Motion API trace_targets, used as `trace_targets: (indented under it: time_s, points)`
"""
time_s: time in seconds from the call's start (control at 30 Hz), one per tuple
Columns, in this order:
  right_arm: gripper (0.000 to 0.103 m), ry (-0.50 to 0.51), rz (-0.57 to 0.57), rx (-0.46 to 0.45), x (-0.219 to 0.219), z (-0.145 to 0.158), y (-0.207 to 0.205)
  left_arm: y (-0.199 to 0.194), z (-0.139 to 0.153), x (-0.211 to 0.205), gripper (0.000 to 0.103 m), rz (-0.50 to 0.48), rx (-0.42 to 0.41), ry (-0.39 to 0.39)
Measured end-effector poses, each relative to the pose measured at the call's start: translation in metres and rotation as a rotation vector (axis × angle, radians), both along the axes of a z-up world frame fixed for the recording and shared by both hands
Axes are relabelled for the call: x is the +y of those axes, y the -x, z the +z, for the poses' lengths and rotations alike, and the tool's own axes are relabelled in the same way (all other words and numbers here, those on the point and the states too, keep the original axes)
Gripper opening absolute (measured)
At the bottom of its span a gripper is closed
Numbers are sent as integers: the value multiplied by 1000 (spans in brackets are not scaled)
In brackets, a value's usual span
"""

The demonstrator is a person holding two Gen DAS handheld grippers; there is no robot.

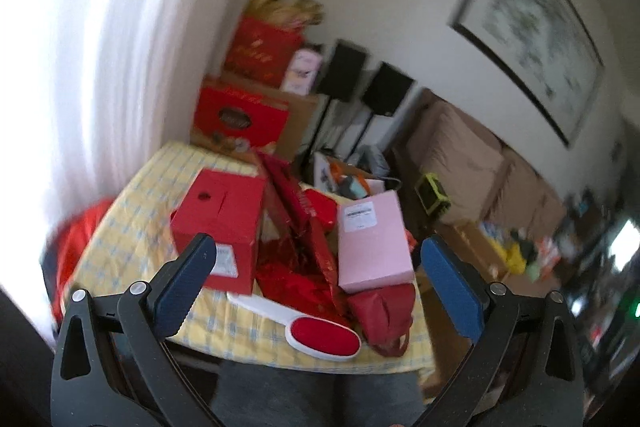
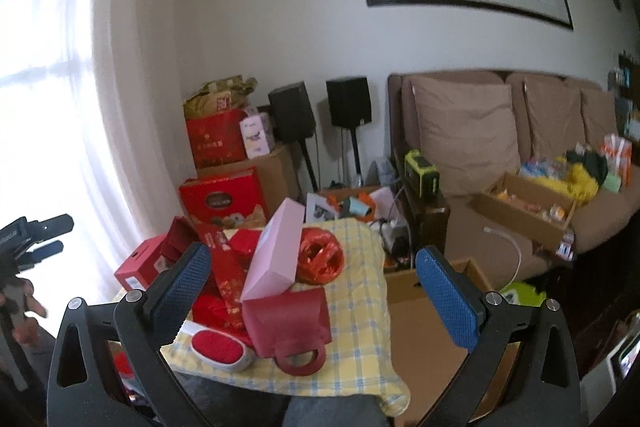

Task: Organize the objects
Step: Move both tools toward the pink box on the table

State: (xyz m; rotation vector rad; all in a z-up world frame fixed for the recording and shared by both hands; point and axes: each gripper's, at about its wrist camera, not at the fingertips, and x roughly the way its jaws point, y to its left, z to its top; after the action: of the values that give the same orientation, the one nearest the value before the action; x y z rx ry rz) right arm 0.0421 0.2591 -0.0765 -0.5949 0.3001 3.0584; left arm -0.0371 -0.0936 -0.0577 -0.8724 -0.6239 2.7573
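A small table with a yellow checked cloth (image 1: 132, 227) (image 2: 360, 299) carries a pile of things. On it lie a red box (image 1: 224, 219) (image 2: 136, 269), a pink box (image 1: 372, 239) (image 2: 276, 247), a dark red bag (image 1: 384, 315) (image 2: 288, 323), a white brush with a red pad (image 1: 316, 335) (image 2: 220, 347), red wrapping (image 1: 296, 275) and a shiny red ball (image 2: 320, 257). My left gripper (image 1: 316, 255) hovers open in front of the pile, nothing between its fingers. My right gripper (image 2: 312, 267) is open too, short of the table's near edge. The left gripper shows at the far left (image 2: 40, 231).
Red gift boxes (image 2: 220, 147) are stacked on cartons in the corner by the bright curtain (image 2: 48, 87). Two black speakers (image 2: 348, 103) stand behind. A brown sofa (image 2: 480, 131) with a carton of items (image 2: 528, 207) is right. An open cardboard box (image 2: 432, 327) sits beside the table.
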Motion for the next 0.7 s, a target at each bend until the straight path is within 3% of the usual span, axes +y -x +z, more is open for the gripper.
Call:
trace_targets:
  time_s: [0.13, 0.37, 0.7]
  points:
    - [103, 6, 5, -35, 1, -7, 6, 9, -12, -4, 103, -7, -38, -31]
    - [103, 12, 10, -78, 2, -20, 15, 7, -13, 28, 102, -3, 1, 258]
    - [103, 13, 14, -121, 2, -32, 25, 12, -26, 48, 102, -54, -26, 288]
